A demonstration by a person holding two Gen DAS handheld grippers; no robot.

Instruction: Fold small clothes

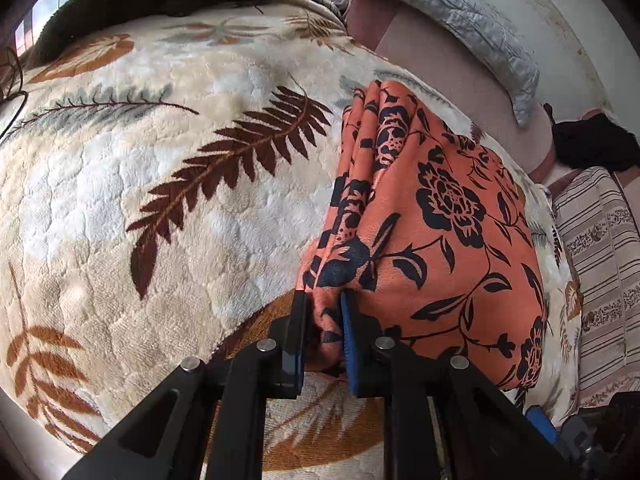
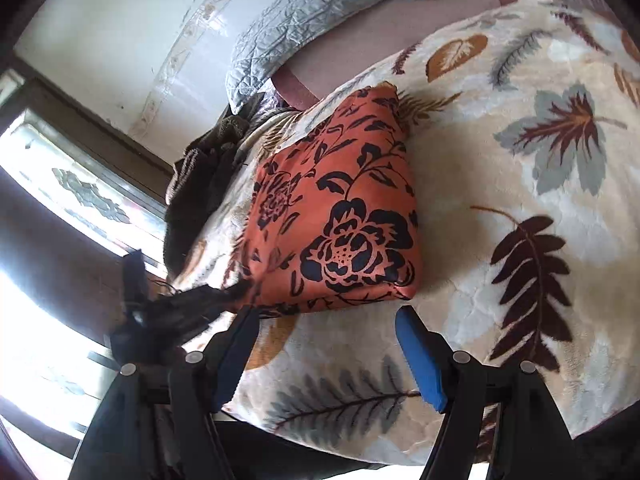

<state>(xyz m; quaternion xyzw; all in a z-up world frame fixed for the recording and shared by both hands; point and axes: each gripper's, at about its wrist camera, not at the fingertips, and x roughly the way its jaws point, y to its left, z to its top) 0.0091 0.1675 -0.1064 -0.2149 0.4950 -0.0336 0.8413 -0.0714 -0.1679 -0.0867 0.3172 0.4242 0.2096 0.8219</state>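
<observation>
trouble here starts with your left gripper (image 1: 322, 336): its jaws have come in narrow on a bunched corner of the orange floral cloth (image 1: 436, 216), and the fabric is pinched between the pads at the near edge of the bundle. that cloth lies folded into a thick packet on the leaf-patterned blanket (image 1: 160, 184), well out on the bed, with several layered edges stacked along its left side. judging from that stack, you likely hold only some of the layers, so if you lift or drag from here, the lower ones may stay behind and the packet could fan open.

your right gripper (image 2: 328, 340) stands wide with nothing between the pads, just in front of the near edge of the cloth (image 2: 340, 216) and not touching it. with only one corner held, the weight of the bundle would hang off that pinch; a quick pull may let the smooth-looking fabric slip out, or swing the far end round and spoil the fold.

the plush blanket is another risk: its pile may drag on the underside and wrinkle the bottom layer if you slide rather than lift. the far corner of the cloth also sits near the blanket's edge, so a push that way could tip it off.
</observation>
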